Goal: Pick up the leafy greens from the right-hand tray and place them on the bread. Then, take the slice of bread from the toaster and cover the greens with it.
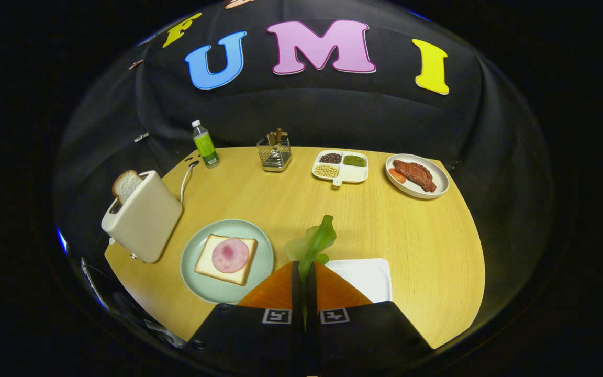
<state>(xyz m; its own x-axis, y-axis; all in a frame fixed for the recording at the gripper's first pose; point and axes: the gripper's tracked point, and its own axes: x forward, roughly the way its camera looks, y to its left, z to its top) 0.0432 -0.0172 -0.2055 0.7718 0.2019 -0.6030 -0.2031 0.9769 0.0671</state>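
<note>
My gripper (304, 272) is shut on the leafy greens (314, 243), which stick up from between the two fingertips, lifted above the table. Just behind the right finger lies the white tray (367, 277). Left of the fingers sits a pale green plate (199, 251) carrying a slice of bread (208, 261) topped with a round of pink ham (230, 255). Further left stands a cream toaster (144, 217) with a second bread slice (125, 184) poking out of its slot.
Along the far edge of the wooden table (422, 235) stand a green bottle (205, 144), a wire holder (275, 152), a divided dish of beans (340, 166) and a plate of meat (415, 175). The toaster's white cord (185, 180) runs toward the bottle.
</note>
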